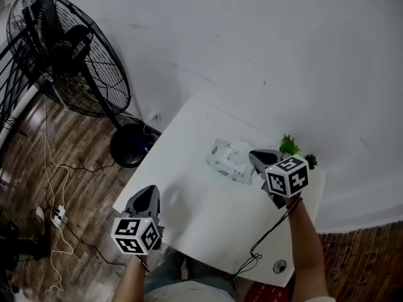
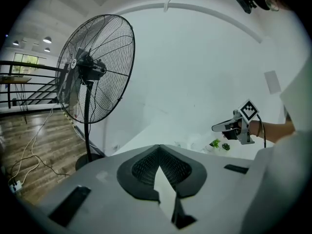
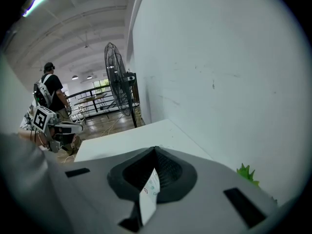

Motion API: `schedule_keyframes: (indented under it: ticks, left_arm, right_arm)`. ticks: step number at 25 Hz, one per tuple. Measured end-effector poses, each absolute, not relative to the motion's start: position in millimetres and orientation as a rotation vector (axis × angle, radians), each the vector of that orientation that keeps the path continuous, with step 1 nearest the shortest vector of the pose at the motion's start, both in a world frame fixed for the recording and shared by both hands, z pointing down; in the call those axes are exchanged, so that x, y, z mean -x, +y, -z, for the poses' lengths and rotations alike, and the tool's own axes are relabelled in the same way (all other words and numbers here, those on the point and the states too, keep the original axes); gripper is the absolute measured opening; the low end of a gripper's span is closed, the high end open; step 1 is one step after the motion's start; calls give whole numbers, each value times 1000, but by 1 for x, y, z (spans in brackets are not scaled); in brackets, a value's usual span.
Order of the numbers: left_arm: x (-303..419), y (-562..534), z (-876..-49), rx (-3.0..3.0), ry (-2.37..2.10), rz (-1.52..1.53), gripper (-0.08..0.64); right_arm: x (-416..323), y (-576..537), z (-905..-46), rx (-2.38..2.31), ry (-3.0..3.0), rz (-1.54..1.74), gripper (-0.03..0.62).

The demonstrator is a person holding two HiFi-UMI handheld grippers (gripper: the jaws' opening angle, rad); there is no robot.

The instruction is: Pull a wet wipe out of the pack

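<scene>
Nearest the head camera is the left gripper point(image 1: 148, 192), hovering over the table point(image 1: 201, 216) edge at about 7 o'clock in that view. In its own view the dark pads meet at their tips. Only the bare white tabletop shows through the slit behind them, so it holds nothing.

The wipe pack point(image 1: 227, 161) lies flat on the table, at about 1 o'clock from the left gripper and well apart from it. The right gripper point(image 1: 255, 156) hangs at the pack's 3 o'clock side, with its tips just over that end. Its jaws are also drawn together. A sliver of white with green print shows through the slit, and I take that to be the pack beneath rather than a wipe in its grip. Something pale stands up at the pack's middle. I cannot tell whether it is a flap or a wipe.

No pull looks to be under way. The main risks as I judge them:
- **Pack lifting:** the pack is light and nothing pins it, and the left gripper is too far off to hold it down. A tug could lift the whole pack.
- **Missed grip:** closed jaws brought down would only push the pack or slide off it.
- **Wrong catch:** a careless pinch could catch the wrapper or several wipes at once.
- **Plant:** the small plant point(image 1: 289, 146), at 1 o'clock from the right gripper, is near enough to be knocked.
</scene>
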State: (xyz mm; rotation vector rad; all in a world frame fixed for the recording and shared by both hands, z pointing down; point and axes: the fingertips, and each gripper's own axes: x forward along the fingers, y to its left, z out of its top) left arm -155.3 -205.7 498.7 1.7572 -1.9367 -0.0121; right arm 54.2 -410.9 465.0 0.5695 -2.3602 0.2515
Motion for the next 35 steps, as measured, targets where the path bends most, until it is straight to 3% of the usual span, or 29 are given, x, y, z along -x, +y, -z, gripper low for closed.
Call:
schedule_keyframes:
  ticks: [21,35]
  left_arm:
    - [145,-263,-438,-1995,-1868,68,2]
    - [91,-337,-386,-2239,-1737,55,2]
  right_arm:
    - [-99,-375,-361,-868,-2536,-221,0]
    - [-238,-320,-338,-1645,-2475,-258,0]
